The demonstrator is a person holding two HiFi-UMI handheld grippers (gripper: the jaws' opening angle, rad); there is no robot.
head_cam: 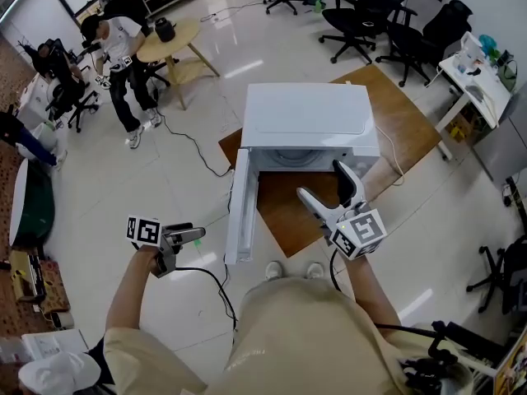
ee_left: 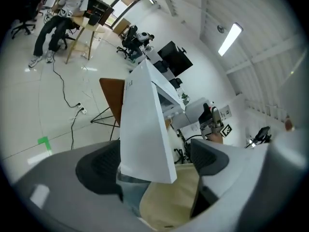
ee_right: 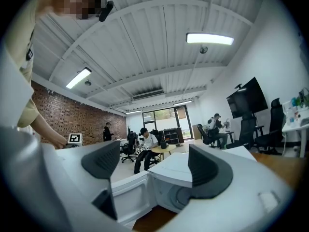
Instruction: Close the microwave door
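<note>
A white microwave [head_cam: 309, 122] stands on a brown board [head_cam: 412, 130] on the floor. Its door [head_cam: 241, 208] hangs wide open, swung out toward me at the left, and the cavity [head_cam: 288, 159] shows. My left gripper [head_cam: 191, 235] hovers open to the left of the door's free edge, apart from it. In the left gripper view the door [ee_left: 145, 124] shows edge-on beyond the spread jaws of the left gripper [ee_left: 154, 161]. My right gripper [head_cam: 327, 185] stands open in front of the cavity, holding nothing. The right gripper view shows the microwave [ee_right: 188, 170] and its door [ee_right: 128, 190] past the right gripper [ee_right: 157, 166].
A black cable [head_cam: 193, 146] runs over the tiled floor left of the microwave. People sit and stand by a round wooden table [head_cam: 169, 39] at the far left. Office chairs [head_cam: 366, 19] stand at the back, a white desk [head_cam: 473, 76] at the right. My shoes [head_cam: 292, 270] are near the board's front edge.
</note>
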